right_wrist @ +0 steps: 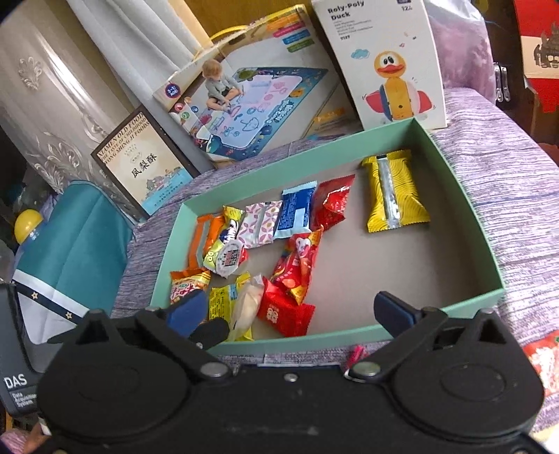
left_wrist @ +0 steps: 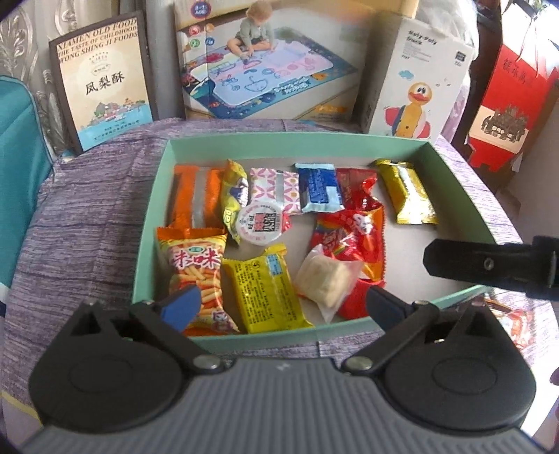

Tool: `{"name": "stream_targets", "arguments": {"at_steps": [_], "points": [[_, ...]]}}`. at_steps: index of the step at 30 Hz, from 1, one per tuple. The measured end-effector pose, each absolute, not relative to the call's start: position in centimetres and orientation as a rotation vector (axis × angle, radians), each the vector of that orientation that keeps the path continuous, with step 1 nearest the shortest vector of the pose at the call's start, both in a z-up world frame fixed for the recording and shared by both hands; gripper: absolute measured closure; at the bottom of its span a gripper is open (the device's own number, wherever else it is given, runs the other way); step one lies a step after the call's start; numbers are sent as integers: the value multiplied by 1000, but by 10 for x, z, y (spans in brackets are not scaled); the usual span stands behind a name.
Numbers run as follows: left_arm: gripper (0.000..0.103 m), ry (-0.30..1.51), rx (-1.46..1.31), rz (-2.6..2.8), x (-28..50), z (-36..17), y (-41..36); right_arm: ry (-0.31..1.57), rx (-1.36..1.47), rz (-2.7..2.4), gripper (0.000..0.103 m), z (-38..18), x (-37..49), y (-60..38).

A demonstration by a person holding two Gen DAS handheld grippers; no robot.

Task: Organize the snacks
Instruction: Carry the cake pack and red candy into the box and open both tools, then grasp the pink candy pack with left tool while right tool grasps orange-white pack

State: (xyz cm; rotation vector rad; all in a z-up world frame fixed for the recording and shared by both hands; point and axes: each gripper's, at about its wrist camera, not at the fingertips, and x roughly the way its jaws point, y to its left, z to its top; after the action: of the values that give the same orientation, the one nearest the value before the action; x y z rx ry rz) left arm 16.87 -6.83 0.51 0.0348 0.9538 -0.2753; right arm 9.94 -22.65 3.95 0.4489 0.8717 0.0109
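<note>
Hovering left gripper [left_wrist: 279,307], right gripper [right_wrist: 290,312], both empty, above green box [left_wrist: 150,216], perhaps 12 snacks [left_wrist: 265,293]

purple streaked woven cloth [left_wrist: 87,223] spread over the whole surface. at its far edge, leaning upright, a brown-bordered cardboard pastry box with a cream label reading "xiamen old food" [left_wrist: 101,83]. just to its right, a wide cardboard toy box printed with a child drawing on a blue water mat [left_wrist: 265,70], yellow cord handle on top [right_wrist: 227,33]. next along, a tall white cardboard "roly-poly duck" box with a yellow cartoon duck [left_wrist: 415,83]. far right, a red carton with dark figures [left_wrist: 513,101]. at left, teal fabric bag with a white, star-dotted band [right_wrist: 70,251]; beside it, a yellow rounded cap [right_wrist: 29,223]. behind, pale embossed curtain [right_wrist: 52,104].
</note>
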Motion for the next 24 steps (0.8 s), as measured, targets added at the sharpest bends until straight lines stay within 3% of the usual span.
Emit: {"name": "stream_targets", "arguments": {"at_steps": [10,24], "points": [[0,937,64,-324,131,19,-84,848,420,-35,0,53,54,-243],[0,988,159,-397,100,-5,-129,864,422,-118,0,39,14,-291]]}}
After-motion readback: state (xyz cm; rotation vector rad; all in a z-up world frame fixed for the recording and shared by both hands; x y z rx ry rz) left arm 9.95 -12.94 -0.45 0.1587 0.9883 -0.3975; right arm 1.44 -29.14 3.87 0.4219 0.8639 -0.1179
